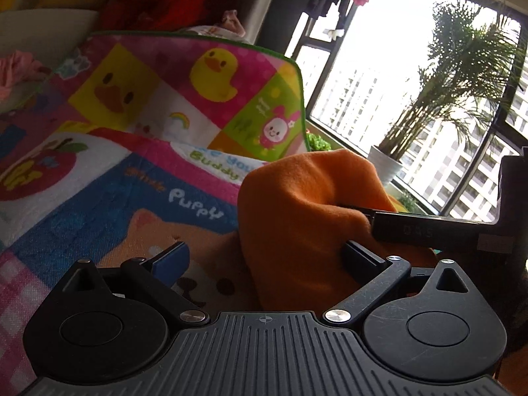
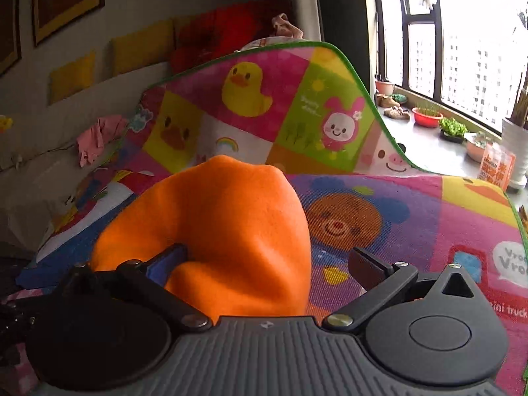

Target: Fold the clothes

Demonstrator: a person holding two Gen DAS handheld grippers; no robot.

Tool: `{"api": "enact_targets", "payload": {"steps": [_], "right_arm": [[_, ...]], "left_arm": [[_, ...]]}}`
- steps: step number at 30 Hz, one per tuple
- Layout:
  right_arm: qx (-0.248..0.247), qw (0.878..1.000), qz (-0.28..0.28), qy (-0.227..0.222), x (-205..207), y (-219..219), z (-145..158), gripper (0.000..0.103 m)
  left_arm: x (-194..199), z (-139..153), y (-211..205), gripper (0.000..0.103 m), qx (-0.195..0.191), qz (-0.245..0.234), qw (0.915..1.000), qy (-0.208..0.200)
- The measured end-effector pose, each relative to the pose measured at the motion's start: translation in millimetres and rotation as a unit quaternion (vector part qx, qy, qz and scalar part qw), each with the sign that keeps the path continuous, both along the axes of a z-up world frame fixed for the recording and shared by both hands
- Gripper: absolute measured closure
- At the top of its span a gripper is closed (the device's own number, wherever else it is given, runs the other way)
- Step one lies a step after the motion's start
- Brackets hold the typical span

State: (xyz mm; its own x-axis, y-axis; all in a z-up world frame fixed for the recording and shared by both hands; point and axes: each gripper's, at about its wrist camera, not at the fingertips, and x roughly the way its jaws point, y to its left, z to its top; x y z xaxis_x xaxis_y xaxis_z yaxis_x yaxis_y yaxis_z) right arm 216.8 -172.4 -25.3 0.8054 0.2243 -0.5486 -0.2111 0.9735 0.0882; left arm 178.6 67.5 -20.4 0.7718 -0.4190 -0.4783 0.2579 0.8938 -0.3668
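An orange cloth (image 1: 297,211) is bunched up in a mound on the colourful play mat (image 1: 198,76). My left gripper (image 1: 267,259) is open wide; the cloth fills the right half of the gap and lies against its right finger (image 1: 361,257). A black part of the other gripper (image 1: 415,229) reaches into the cloth from the right. In the right wrist view the orange cloth (image 2: 231,224) stands between the spread fingers of my right gripper (image 2: 269,260), which is open, and it rests against the blue-padded left finger (image 2: 171,259). The right finger (image 2: 366,264) is clear of it.
The far end of the mat (image 2: 280,99) curls up against a sofa with red and yellow cushions. A pink garment (image 2: 99,138) lies at the left. A window sill with plant pots (image 2: 427,117) and a white potted palm (image 1: 386,165) runs along the right.
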Motion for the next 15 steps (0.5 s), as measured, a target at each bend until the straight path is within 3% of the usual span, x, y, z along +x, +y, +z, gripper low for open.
{"api": "enact_targets", "payload": {"steps": [3,10,15], "right_arm": [[-0.002,1.0,-0.001,0.0,-9,-2,5,0.0],[0.037,0.998,0.004,-0.056,-70,-26,27,0.0],[0.025,0.999,-0.019,-0.018,-83,-26,2,0.0]], "left_arm": [[-1,-2,2,0.001,-0.012,-0.009,0.9999,0.003],[-4,1,4,0.001,-0.026,-0.021,0.9994,-0.001],[-4,1,2,0.002,-0.028,-0.026,0.9993,0.001]]}}
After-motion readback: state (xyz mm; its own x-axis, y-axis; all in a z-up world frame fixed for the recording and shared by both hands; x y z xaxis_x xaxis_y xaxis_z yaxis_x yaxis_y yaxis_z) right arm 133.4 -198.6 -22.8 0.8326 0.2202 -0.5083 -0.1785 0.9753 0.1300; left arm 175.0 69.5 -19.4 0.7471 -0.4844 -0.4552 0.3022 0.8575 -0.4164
